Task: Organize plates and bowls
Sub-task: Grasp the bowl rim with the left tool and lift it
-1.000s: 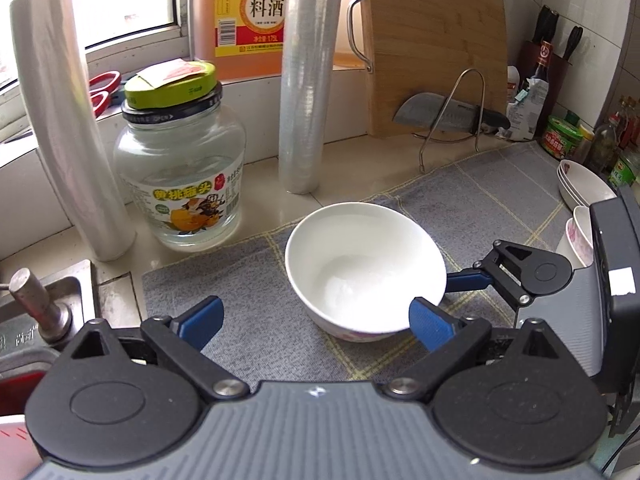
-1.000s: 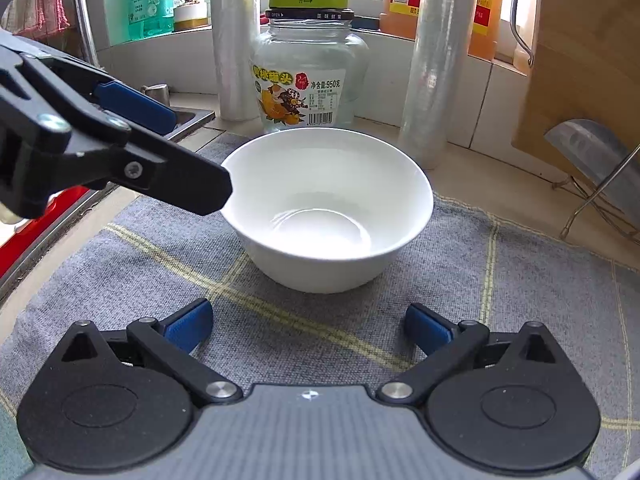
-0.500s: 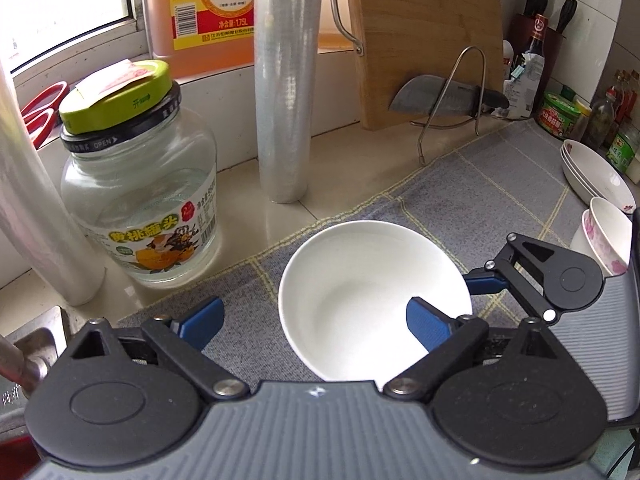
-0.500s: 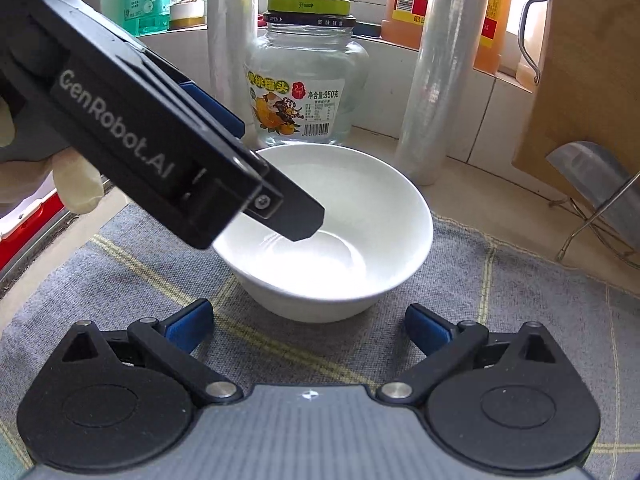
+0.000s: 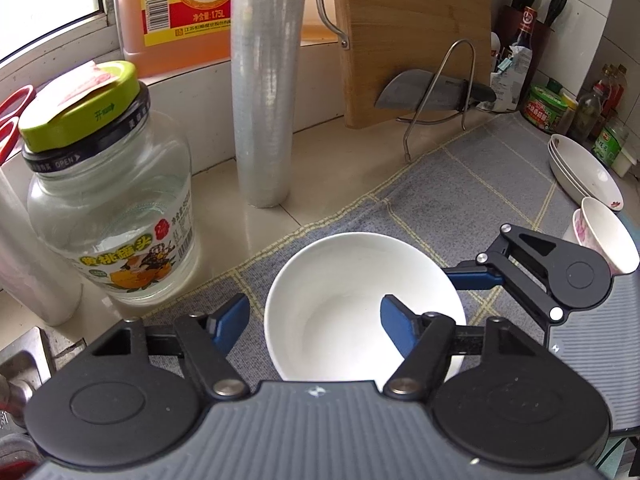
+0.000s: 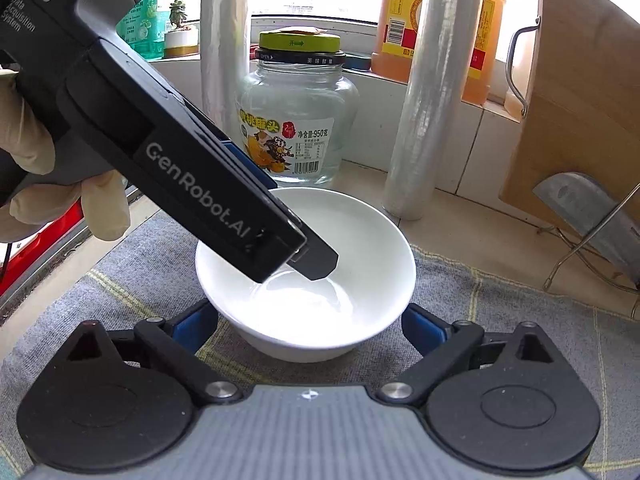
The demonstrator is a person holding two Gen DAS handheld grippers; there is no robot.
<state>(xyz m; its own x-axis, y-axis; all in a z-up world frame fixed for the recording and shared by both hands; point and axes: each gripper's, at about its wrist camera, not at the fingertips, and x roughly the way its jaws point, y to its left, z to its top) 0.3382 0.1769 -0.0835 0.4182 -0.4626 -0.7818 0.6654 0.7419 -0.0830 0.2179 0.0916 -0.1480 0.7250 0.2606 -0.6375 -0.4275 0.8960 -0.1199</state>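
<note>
bowl: white bowl [image 5: 352, 292] upright, mouth up, empty; round, so no long axis to speak of. Sits on grey checked mat [image 5: 472, 184], approx. mid-mat, just in front of glass jar [image 5: 108, 200] & cling-film roll [image 5: 264, 92].
left tool: left tool [image 5: 314, 326] straddles the bowl's left wall, one blue pad outside the rim, the other inside the bowl; jaws closing, narrowed. Pads don't look pressed on the wall yet. In right wrist view its inner finger dips into the bowl [image 6: 308, 276]; gloved hand [image 6: 48, 184] holds the tool body.
right tool: right tool [image 6: 308, 326] wide, jaws closing a little; bowl's near side sits between the blue pads, gaps visible both sides, no grip.
other dishes: far right of mat, stack of shallow white plates [image 5: 584, 172]; next to them two small nested bowls w/ pink flower print [image 5: 604, 236], tilted on their sides, mouths facing left.
worktop: beige worktop [image 5: 328, 160], mat covers most of it; sink edge at left w/ a metal knob [image 5: 16, 388].
room: kitchen, window sill behind w/ big orange bottle of cooking wine [image 5: 180, 4]. Bamboo cutting board [image 5: 412, 36] leans on wall, cleaver [image 5: 424, 94] in wire rack in front. Sauce bottles & jars in far right corner [image 5: 560, 100]. 2nd cling-film roll at left [image 6: 218, 80].
</note>
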